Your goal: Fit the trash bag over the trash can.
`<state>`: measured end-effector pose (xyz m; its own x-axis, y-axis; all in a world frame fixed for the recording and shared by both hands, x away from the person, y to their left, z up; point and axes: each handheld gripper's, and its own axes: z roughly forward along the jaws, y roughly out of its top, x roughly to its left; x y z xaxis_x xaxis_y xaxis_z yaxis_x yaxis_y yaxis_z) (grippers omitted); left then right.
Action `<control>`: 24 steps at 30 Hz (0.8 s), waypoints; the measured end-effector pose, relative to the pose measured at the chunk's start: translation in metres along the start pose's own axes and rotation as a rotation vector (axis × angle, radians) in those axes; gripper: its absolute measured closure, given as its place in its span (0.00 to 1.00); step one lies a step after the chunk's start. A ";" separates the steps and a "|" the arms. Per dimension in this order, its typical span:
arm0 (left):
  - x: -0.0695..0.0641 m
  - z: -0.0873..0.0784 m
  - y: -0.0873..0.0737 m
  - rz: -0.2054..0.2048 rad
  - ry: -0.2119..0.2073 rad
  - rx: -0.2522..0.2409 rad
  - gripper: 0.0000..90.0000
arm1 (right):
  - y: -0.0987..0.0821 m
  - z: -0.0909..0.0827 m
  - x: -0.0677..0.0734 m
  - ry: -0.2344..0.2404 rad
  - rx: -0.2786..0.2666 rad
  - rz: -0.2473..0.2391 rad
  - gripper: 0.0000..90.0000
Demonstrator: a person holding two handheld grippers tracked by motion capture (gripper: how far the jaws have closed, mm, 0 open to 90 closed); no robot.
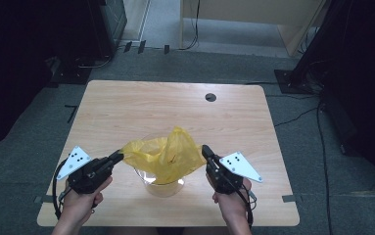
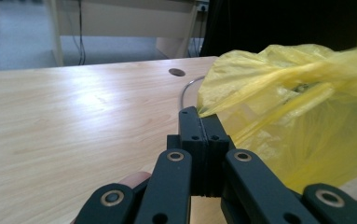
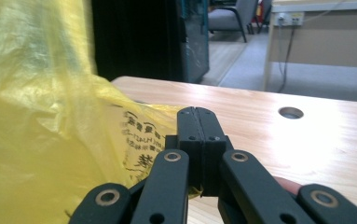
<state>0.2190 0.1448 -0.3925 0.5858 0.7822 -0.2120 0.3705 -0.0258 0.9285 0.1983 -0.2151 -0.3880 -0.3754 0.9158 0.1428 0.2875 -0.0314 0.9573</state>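
Note:
A thin yellow plastic bag [image 1: 168, 155] is draped over a clear bowl [image 1: 164, 188] near the table's front middle. My left gripper [image 1: 119, 156] is shut on the bag's left edge, which is stretched out toward it. In the left gripper view the jaws [image 2: 199, 119] stand together with a pulled corner of the bag [image 2: 297, 102] running from their tip. My right gripper [image 1: 205, 149] is shut on the bag's right edge. In the right gripper view its jaws [image 3: 197, 115] are closed, with the printed bag [image 3: 41, 121] beside and under them.
The wooden table [image 1: 126, 112] has a round cable hole [image 1: 210, 97] at its back right. The bowl stands close to the front edge. Beyond the table lie grey carpet, cables, dark equipment stands on both sides and a light desk [image 1: 253, 14].

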 end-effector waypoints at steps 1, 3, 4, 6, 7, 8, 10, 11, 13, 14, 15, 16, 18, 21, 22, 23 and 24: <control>0.000 0.000 0.000 0.000 0.000 0.000 1.00 | 0.000 0.000 0.000 0.000 0.000 0.000 1.00; 0.004 -0.001 0.001 -0.019 -0.005 0.001 1.00 | -0.003 0.003 -0.005 -0.010 0.011 0.016 1.00; 0.004 0.000 0.001 -0.020 -0.004 0.003 1.00 | -0.003 0.004 -0.006 -0.013 0.009 0.009 1.00; 0.005 0.001 0.001 -0.021 0.000 0.007 1.00 | -0.005 0.006 -0.006 -0.025 0.010 0.000 1.00; 0.009 0.007 -0.001 -0.042 0.011 0.020 1.00 | -0.007 0.009 -0.006 -0.037 0.013 -0.016 1.00; 0.013 0.011 -0.003 -0.068 0.018 0.026 1.00 | -0.009 0.012 -0.006 -0.046 0.017 -0.024 1.00; 0.019 0.020 -0.009 -0.112 0.031 0.040 0.99 | -0.015 0.019 -0.007 -0.057 0.032 -0.011 1.00; 0.019 0.020 -0.009 -0.112 0.031 0.040 0.99 | -0.015 0.019 -0.007 -0.057 0.032 -0.011 1.00; 0.020 0.030 -0.017 -0.138 0.073 0.030 0.99 | -0.024 0.029 -0.007 -0.081 0.035 0.003 1.00; 0.017 0.031 -0.016 -0.123 0.094 0.014 1.00 | -0.025 0.031 -0.007 -0.083 0.028 0.011 1.00; 0.017 0.031 -0.016 -0.123 0.094 0.014 1.00 | -0.025 0.031 -0.007 -0.083 0.028 0.011 1.00; 0.013 0.032 -0.012 -0.091 0.119 -0.020 1.00 | -0.023 0.035 -0.008 -0.091 0.002 0.010 1.00; 0.014 0.033 -0.005 -0.091 0.125 -0.044 0.99 | -0.019 0.039 -0.009 -0.092 -0.010 0.014 1.00; 0.018 0.037 0.000 -0.105 0.144 -0.055 0.96 | -0.014 0.045 -0.013 -0.098 -0.026 0.017 1.00; 0.023 0.044 -0.001 -0.124 0.156 -0.057 0.96 | -0.010 0.051 -0.014 -0.097 -0.040 0.018 1.00; 0.023 0.044 -0.001 -0.124 0.156 -0.057 0.97 | -0.009 0.054 -0.014 -0.099 -0.045 0.006 1.00; 0.027 0.053 -0.004 -0.152 0.158 -0.039 0.98 | -0.008 0.058 -0.013 -0.103 -0.043 -0.003 1.00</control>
<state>0.2708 0.1329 -0.4182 0.4041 0.8629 -0.3035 0.4160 0.1221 0.9011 0.2520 -0.2034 -0.4122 -0.2834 0.9520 0.1155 0.2478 -0.0436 0.9678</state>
